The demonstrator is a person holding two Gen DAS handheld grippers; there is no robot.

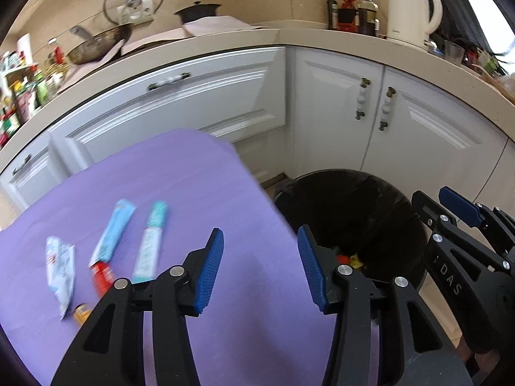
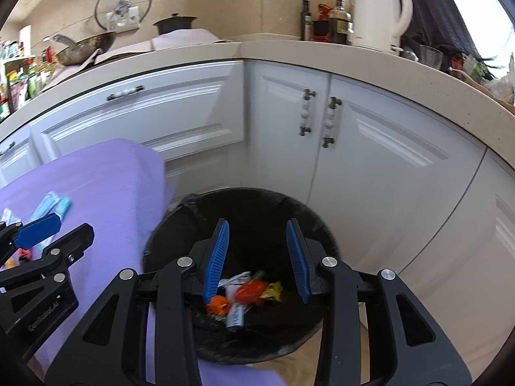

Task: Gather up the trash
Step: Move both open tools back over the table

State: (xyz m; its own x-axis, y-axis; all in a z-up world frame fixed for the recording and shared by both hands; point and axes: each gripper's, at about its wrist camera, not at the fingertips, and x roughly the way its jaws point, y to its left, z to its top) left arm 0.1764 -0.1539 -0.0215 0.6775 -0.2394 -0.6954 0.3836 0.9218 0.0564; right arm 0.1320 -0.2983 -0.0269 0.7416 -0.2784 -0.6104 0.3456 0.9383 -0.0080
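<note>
While both grippers are hanging released and empty, the right gripper (image 2: 257,257) over the bin (image 2: 180,225) holding dropped wrappers (image 2: 248,292), the left gripper (image 1: 260,270) is facing the purple table (image 1: 193,193); next comes reaching for the tubes (image 1: 149,241).

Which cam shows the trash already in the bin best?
Right wrist: it looks straight into the black bin, showing the wrappers at the bottom. Left wrist shows only a sliver of orange and yellow behind its hand-held gripper's finger.

Wrappers (image 2: 248,292) in black bin (image 2: 180,225) (crumpled)
</note>
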